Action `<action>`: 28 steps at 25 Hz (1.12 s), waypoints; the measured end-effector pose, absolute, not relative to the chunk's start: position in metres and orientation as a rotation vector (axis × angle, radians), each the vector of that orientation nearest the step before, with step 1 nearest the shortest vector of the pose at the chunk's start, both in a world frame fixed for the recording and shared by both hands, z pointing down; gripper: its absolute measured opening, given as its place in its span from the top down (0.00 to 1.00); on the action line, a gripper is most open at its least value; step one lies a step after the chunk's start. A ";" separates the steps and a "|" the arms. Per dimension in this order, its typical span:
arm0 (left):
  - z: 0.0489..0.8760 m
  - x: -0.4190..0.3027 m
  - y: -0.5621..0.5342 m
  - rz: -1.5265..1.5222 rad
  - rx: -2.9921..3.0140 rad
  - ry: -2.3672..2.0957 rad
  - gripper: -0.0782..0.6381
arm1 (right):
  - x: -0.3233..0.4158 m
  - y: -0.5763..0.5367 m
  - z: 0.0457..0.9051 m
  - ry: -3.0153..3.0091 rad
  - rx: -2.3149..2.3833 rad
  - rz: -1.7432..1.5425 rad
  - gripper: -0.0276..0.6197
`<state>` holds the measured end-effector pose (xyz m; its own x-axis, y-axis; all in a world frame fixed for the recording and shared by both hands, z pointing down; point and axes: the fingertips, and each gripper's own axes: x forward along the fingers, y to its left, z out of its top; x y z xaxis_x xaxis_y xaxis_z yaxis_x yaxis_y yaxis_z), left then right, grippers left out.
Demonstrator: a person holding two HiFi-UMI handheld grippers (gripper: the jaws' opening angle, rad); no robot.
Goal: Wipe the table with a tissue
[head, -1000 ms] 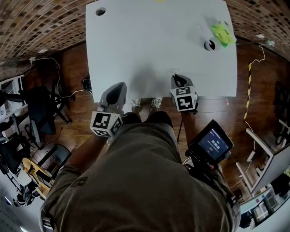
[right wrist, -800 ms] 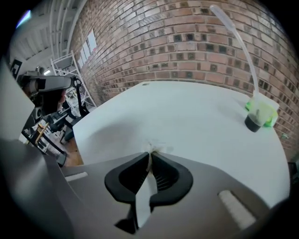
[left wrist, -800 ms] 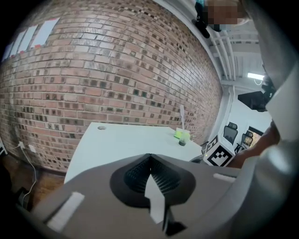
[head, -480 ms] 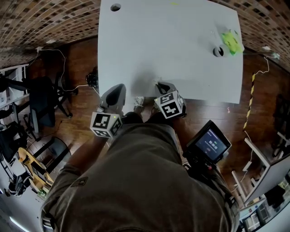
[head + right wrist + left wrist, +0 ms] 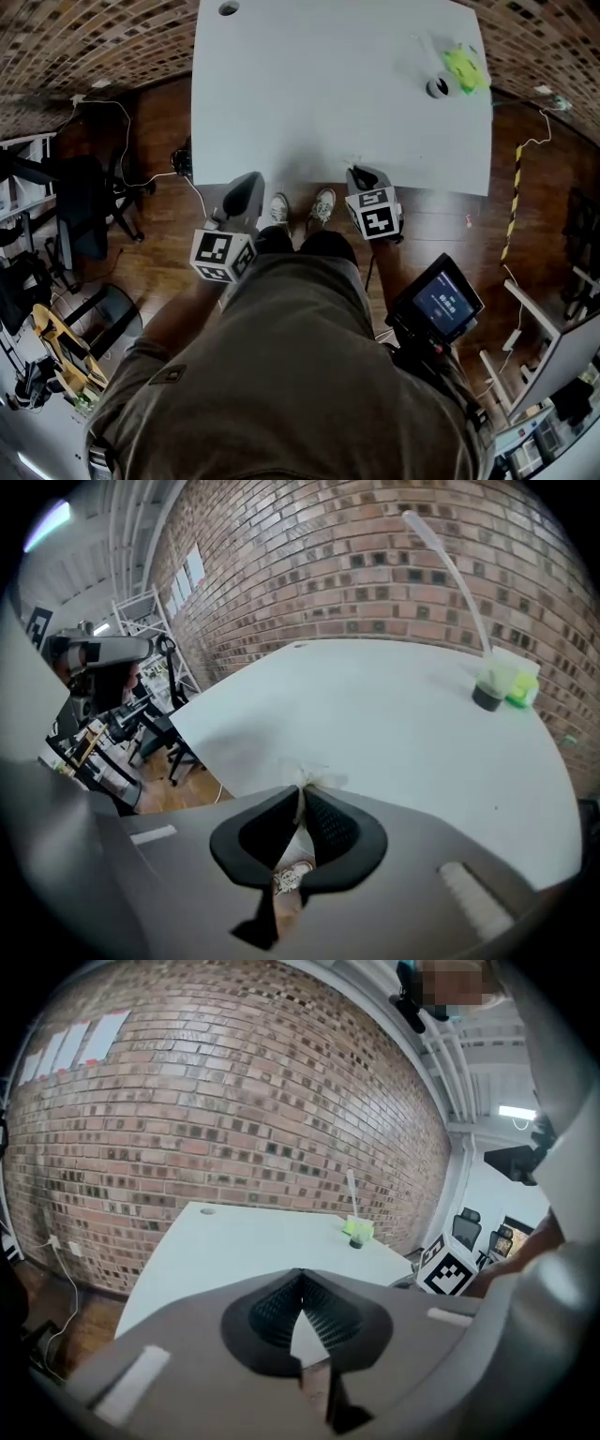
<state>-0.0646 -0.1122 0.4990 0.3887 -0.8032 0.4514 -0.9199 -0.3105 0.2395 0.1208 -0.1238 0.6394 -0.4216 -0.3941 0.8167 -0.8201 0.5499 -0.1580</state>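
The white table fills the top of the head view. My right gripper sits at the table's front edge, right of the middle, shut on a small crumpled white tissue that sticks out past its tips onto the tabletop. My left gripper hovers just off the front edge, over the wooden floor, left of the right one. Its jaws are shut with nothing between them, pointing across the table.
At the table's far right corner lie a green packet and a black round object with a white stick. A round hole marks the far left corner. Office chairs and cables stand left; brick wall behind.
The right gripper with the tissue slid left along the table's front edge, then came back to the right. The left gripper has barely moved.
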 end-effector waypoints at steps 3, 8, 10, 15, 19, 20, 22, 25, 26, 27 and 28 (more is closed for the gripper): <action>0.499 -0.060 -0.099 0.337 2.223 -1.450 0.89 | 0.135 -0.113 0.634 -2.020 1.036 0.713 0.91; 0.488 -0.050 -0.087 0.282 2.287 -1.428 0.89 | 0.129 -0.093 0.604 -2.081 1.106 0.695 0.91; 0.483 -0.052 -0.077 0.255 2.306 -1.424 0.89 | 0.123 -0.081 0.591 -2.107 1.136 0.681 0.91; 0.475 -0.072 -0.039 0.201 2.315 -1.431 0.89 | 0.091 -0.044 0.547 -2.218 1.209 0.641 0.91; 0.467 -0.092 -0.005 0.161 2.326 -1.424 0.89 | 0.061 -0.010 0.509 -2.332 1.285 0.628 0.91; 0.464 -0.096 0.003 0.150 2.330 -1.423 0.89 | 0.056 -0.001 0.500 -2.356 1.305 0.627 0.91; 0.459 -0.104 0.016 0.130 2.338 -1.420 0.89 | 0.048 0.016 0.484 -2.391 1.337 0.620 0.91; 0.453 -0.111 0.033 0.112 2.347 -1.417 0.89 | 0.042 0.037 0.464 -2.423 1.370 0.597 0.91; 0.451 -0.112 0.037 0.105 2.349 -1.417 0.89 | 0.041 0.042 0.458 -2.431 1.379 0.591 0.91; 0.449 -0.113 0.040 0.095 2.350 -1.418 0.89 | 0.041 0.047 0.453 -2.439 1.388 0.585 0.91; 0.446 -0.112 0.042 0.082 2.353 -1.419 0.89 | 0.042 0.051 0.448 -2.448 1.397 0.579 0.91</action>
